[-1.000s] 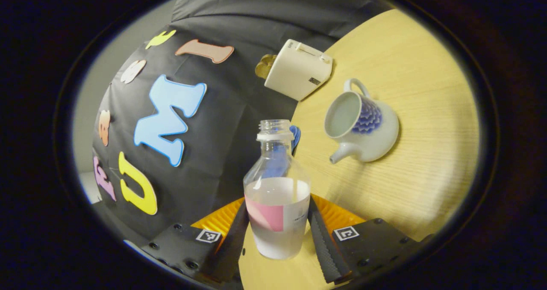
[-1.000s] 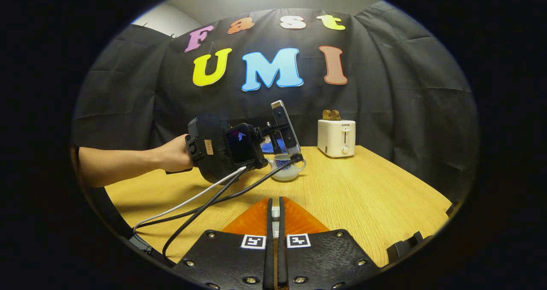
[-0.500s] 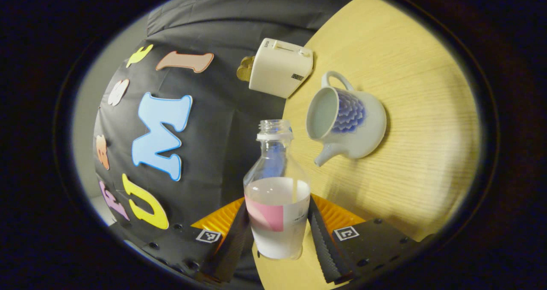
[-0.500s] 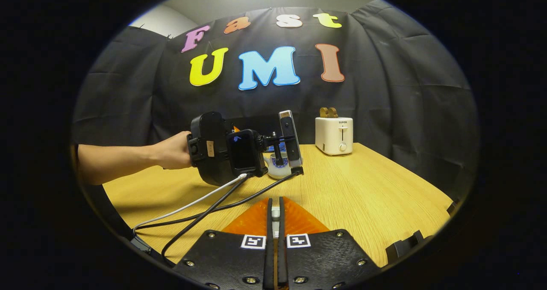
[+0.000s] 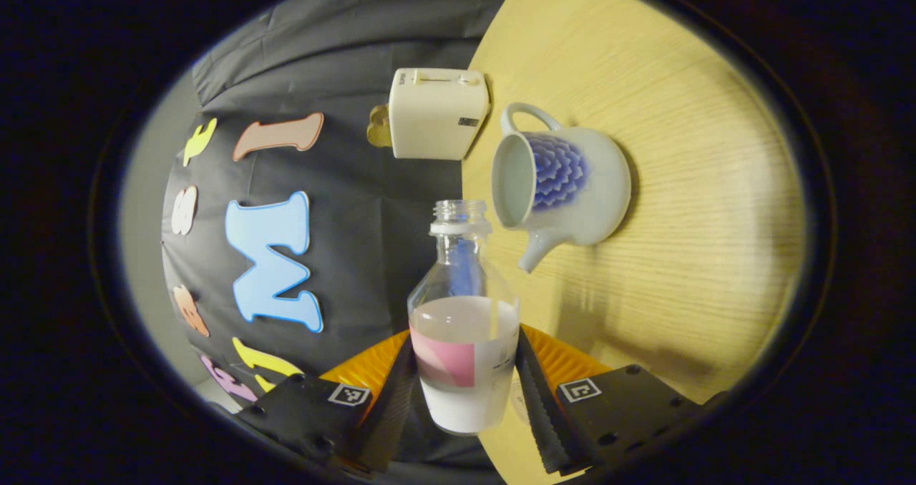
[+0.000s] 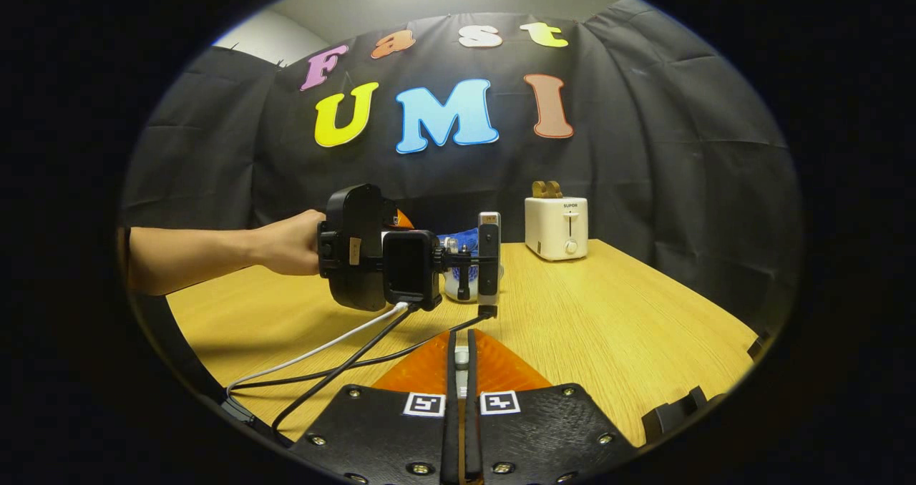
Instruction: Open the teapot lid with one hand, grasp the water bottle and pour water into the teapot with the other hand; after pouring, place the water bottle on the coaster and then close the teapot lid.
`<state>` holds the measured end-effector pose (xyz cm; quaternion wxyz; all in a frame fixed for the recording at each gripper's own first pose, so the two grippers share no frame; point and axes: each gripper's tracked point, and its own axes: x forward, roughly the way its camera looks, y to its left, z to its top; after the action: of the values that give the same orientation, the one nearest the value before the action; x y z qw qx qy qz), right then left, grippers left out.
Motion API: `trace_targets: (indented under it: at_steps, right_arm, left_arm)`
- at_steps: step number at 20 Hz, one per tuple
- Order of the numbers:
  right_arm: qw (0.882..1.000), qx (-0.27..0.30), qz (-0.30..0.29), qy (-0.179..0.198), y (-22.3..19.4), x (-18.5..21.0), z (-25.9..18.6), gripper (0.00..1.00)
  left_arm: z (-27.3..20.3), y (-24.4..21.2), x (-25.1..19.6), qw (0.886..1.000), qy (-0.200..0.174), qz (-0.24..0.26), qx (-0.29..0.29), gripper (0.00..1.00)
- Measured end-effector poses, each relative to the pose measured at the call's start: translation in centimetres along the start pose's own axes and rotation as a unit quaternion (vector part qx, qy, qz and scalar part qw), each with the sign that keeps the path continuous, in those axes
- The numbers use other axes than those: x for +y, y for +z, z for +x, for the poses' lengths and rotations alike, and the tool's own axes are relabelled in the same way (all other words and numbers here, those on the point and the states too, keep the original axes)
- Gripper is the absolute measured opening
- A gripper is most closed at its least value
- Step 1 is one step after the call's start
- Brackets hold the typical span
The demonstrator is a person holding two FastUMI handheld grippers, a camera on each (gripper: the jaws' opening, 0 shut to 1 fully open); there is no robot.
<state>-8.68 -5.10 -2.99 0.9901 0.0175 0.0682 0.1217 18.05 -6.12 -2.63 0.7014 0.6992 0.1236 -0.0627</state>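
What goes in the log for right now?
left gripper: shut on bottle, tipped | teapot: lid off | right gripper: shut

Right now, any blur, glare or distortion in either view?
Left gripper view: sharp; fisheye tilts the table and bends its edge; soft shadow beside the teapot; bottle crisp. Right gripper view: sharp, cloth wall bowed by the lens, mild sheen on the tabletop, toaster clear.

L tool near toaster
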Motion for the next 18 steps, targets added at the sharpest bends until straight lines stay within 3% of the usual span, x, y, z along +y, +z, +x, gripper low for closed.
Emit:
trace_targets:
  at_steps: [18]
  right_arm:
    - [1.0,0.014,0.02,-0.002,-1.2,-1.0,0.2,0.04]
  left_arm:
    - [0.2,0.3,1.1,0.992,-0.014,0.127,0.019,0.87]
